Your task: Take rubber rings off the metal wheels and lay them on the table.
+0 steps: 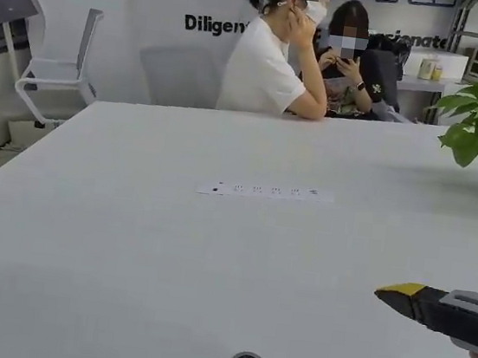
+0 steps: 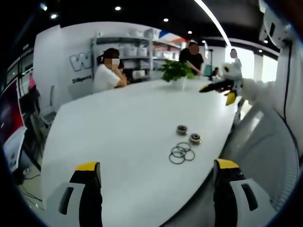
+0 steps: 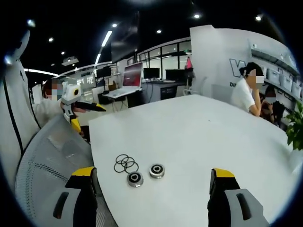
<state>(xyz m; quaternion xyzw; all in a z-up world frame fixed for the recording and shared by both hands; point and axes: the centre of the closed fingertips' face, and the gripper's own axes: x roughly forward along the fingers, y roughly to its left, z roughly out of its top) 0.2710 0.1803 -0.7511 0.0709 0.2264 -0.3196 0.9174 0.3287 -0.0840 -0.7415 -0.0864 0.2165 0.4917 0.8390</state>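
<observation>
Fingers point(image 2: 88, 176) of the left gripper point(image 2: 157, 165) and of the right gripper point(image 3: 152, 172) stood wide apart, both empty. Nearest in the left gripper view lay a cluster of loose rings point(image 2: 181, 153) on the table point(image 2: 118, 137); just beyond, at 1 o'clock, sat two wheels point(image 2: 182, 129). Whether either wheel bore a ring was too small to tell. If one did, best to pin it flat with one gripper, nip the ring's edge with the other, peel upward, then lay it by the cluster
</observation>
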